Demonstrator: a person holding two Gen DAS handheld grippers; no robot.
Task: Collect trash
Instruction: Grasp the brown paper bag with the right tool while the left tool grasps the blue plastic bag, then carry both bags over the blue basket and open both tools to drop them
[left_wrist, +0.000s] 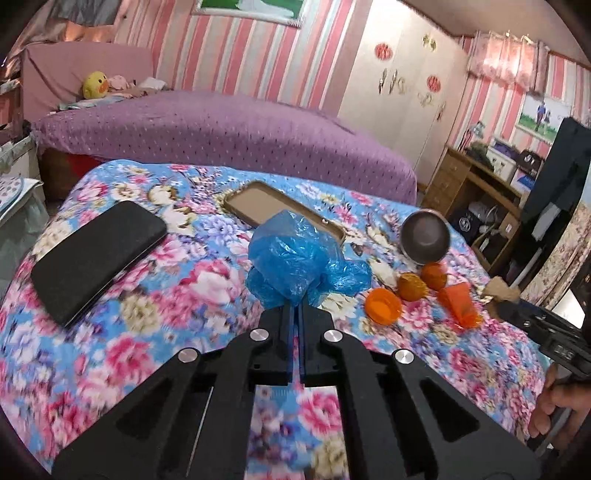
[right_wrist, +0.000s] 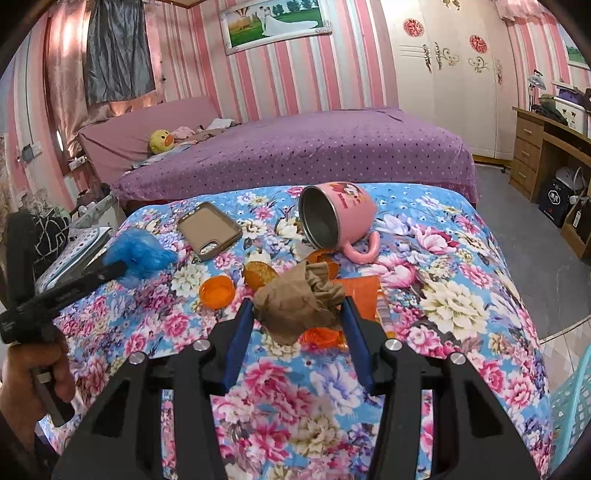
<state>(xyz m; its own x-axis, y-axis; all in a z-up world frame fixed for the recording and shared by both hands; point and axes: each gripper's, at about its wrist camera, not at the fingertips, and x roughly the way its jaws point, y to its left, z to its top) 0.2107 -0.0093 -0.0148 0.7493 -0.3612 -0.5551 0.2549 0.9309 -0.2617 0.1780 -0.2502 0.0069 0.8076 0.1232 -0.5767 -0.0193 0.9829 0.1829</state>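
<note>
The crumpled blue plastic bag (left_wrist: 295, 258) bunches above the floral worktop (left_wrist: 147, 350), its gathered end pointing back into the left gripper (left_wrist: 296, 308), whose jaws are pressed together on it. The crumpled brown paper (right_wrist: 299, 302) sits between the spread jaws of the right gripper (right_wrist: 297, 314), which reaches level and forward. Beyond lie orange lids (right_wrist: 217, 291), a tipped pink mug (right_wrist: 338, 218), a phone case (right_wrist: 209, 229) and a black notebook (left_wrist: 96, 258).
</note>
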